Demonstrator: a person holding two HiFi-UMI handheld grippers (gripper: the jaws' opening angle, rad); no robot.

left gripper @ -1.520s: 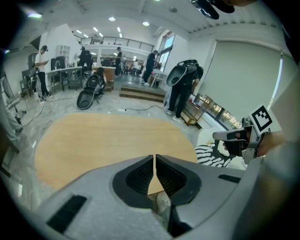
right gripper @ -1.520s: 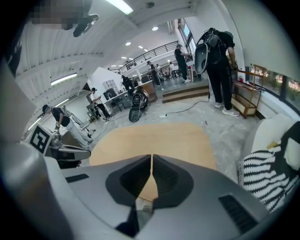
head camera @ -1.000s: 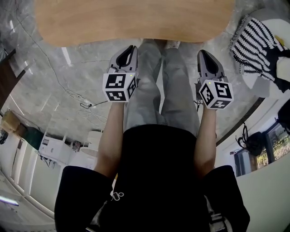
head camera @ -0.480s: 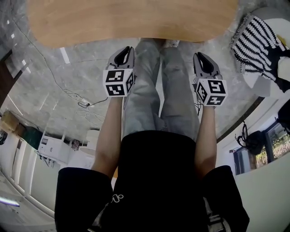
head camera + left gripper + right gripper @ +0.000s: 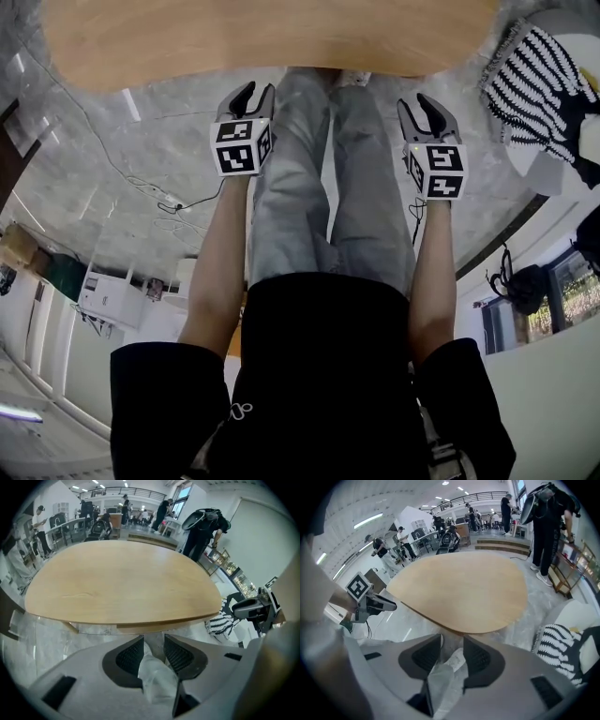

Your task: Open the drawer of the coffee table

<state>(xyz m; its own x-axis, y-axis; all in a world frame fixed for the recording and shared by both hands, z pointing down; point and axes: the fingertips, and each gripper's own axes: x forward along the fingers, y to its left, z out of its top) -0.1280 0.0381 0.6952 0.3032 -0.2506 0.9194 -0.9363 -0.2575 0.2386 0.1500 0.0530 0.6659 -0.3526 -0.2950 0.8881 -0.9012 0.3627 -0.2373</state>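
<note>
The coffee table (image 5: pixel 272 37) has a light wooden oval top and fills the top of the head view. Its near edge lies just beyond both grippers. In the left gripper view a wooden strip (image 5: pixel 159 624) runs under the table's (image 5: pixel 122 583) near rim; I cannot tell whether it is the drawer front. My left gripper (image 5: pixel 250 91) hangs left of the person's grey-trousered legs (image 5: pixel 328 178), my right gripper (image 5: pixel 424 101) to their right. Both point steeply down, short of the table. Their jaws have just been opening and stand apart, with nothing gripped between them (image 5: pixel 153 641) (image 5: pixel 452 641).
A black-and-white striped cushion (image 5: pixel 534 84) lies on a white seat at the right. A cable (image 5: pixel 159 202) trails over the grey marble floor at the left. People stand beyond the table's (image 5: pixel 464 592) far side in the gripper views.
Both grippers have moved up the picture, closer to the table's near edge. Their jaws, shut in both earlier frames, now stand apart.
</note>
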